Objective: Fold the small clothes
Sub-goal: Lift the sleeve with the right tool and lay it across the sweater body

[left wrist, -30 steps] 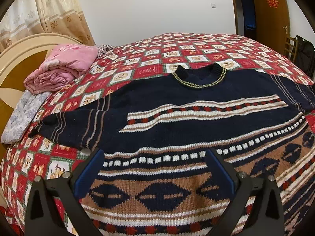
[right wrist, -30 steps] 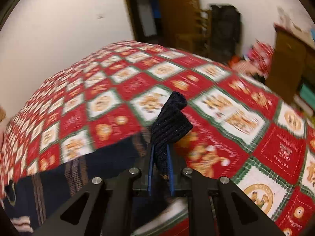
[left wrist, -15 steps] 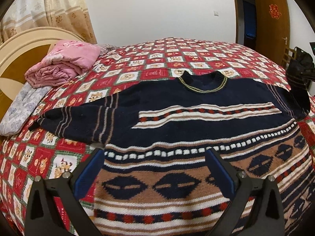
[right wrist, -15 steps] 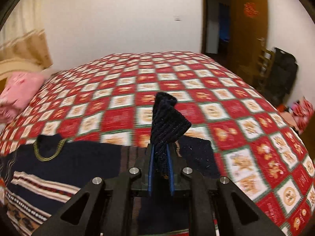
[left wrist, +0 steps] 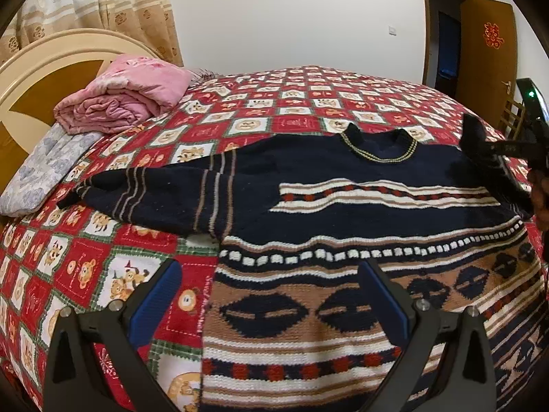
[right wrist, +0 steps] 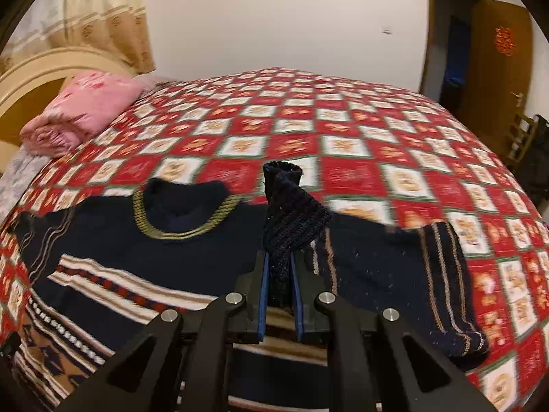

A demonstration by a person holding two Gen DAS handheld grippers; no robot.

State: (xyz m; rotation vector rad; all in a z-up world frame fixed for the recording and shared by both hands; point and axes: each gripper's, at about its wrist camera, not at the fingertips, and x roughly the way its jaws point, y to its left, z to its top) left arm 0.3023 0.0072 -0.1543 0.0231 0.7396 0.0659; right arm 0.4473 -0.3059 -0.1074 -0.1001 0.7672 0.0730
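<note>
Currently right gripper (right wrist: 278, 274) is angled down over the sweater (left wrist: 343, 206), jaws clamped on its sleeve cuff (right wrist: 288, 219); the sweater lies flat on the red quilt (left wrist: 291, 116). Left gripper (left wrist: 271, 305) hovers wide open over the hem, holding nothing. Versus a second ago, the right gripper has swung the cuff from beside the sweater in over its body.

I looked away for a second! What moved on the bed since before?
The right gripper, still shut on the sleeve cuff, carried it sideways over the sweater toward the collar. The left gripper stayed open. The pink blanket stayed put.
</note>
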